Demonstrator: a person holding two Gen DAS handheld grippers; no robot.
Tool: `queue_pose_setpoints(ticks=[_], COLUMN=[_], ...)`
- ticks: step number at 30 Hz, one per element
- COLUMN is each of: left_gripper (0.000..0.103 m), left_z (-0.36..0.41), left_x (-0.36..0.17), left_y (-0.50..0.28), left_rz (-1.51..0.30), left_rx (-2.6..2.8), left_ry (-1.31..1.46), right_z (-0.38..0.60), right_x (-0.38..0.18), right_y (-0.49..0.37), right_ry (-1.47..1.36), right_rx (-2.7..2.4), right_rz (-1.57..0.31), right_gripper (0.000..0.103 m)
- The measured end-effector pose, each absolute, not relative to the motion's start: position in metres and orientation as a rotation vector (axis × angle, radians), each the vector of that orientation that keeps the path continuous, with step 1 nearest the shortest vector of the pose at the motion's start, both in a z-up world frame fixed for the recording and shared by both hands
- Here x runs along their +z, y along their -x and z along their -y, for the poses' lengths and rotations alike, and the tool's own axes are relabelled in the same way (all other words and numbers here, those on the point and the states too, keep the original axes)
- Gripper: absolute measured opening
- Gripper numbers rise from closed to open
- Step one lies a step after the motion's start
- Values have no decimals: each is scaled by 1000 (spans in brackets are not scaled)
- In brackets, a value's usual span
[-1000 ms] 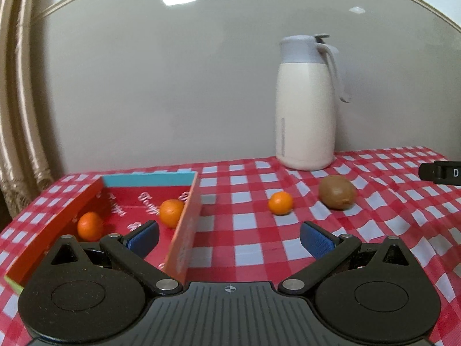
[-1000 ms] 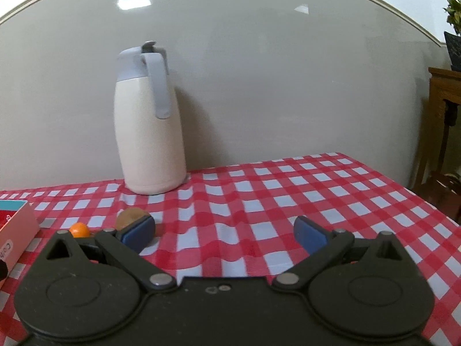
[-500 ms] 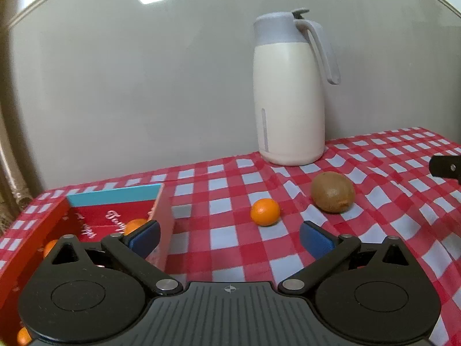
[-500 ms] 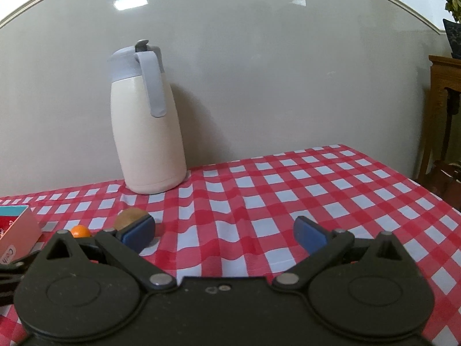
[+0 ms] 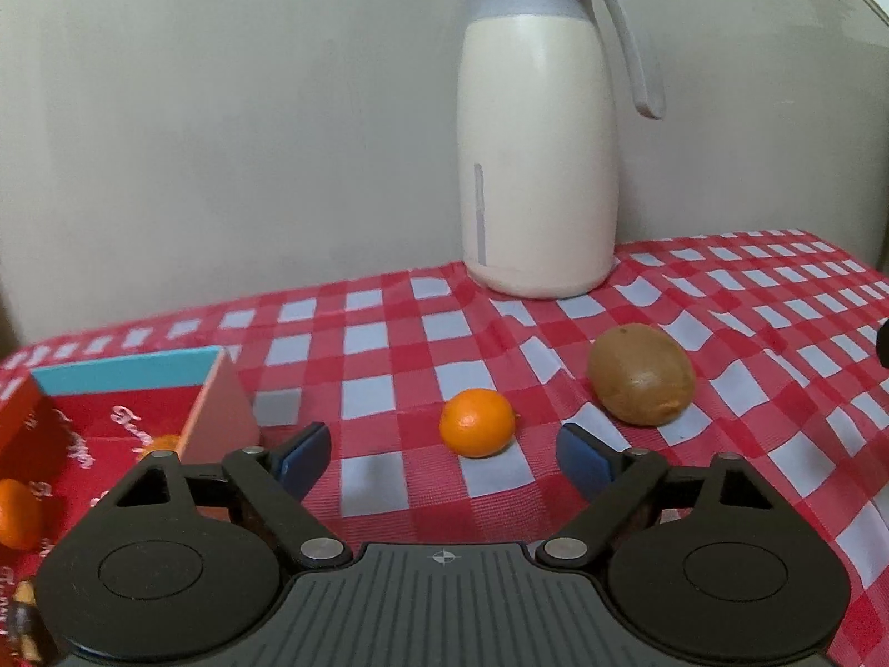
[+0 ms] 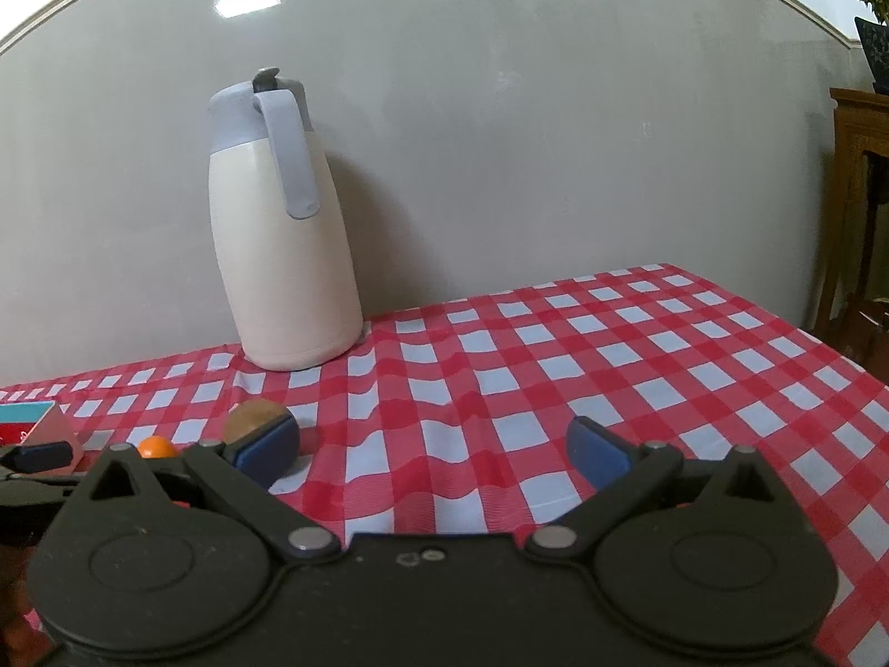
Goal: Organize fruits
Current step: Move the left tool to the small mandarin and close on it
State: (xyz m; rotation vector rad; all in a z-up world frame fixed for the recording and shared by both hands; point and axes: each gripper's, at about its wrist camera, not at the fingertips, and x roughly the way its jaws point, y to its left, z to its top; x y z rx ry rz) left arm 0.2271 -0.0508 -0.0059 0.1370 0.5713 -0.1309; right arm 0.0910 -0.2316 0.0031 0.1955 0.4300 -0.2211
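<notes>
A small orange [image 5: 477,421] lies on the checked cloth just ahead of my open, empty left gripper [image 5: 444,458], between its blue fingertips. A brown kiwi [image 5: 640,373] lies to its right. A red box [image 5: 133,417] at the left holds two more oranges [image 5: 16,511], one partly hidden behind my finger. In the right wrist view my right gripper [image 6: 433,444] is open and empty; the kiwi [image 6: 250,417] and orange [image 6: 157,446] peek out behind its left finger.
A tall cream jug [image 5: 536,128] with a grey lid and handle stands at the back against the wall. The red-and-white checked cloth [image 6: 611,356] covers the table. A wooden cabinet [image 6: 861,211] stands past the table's right edge.
My left gripper has moved right and forward, away from the box and toward the loose orange and the kiwi. The right gripper has barely shifted.
</notes>
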Motion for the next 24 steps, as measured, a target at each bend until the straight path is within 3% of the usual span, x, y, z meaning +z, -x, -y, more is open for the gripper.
queue_pose_setpoints(ticks=[15,24], left_gripper=[70,69], left_z=[63,65], left_x=[-19,-21], left_y=[-255,-261], left_rz=[-619,-632], left_rx=[-179,-182], left_ry=[-138,-134], right_z=[238,240], right_x=[3,1], right_y=[-88,-87], right_ry=[-177,-159], right_rx=[-353,-422], right_rz=[-392,-395], right_gripper=[103,103])
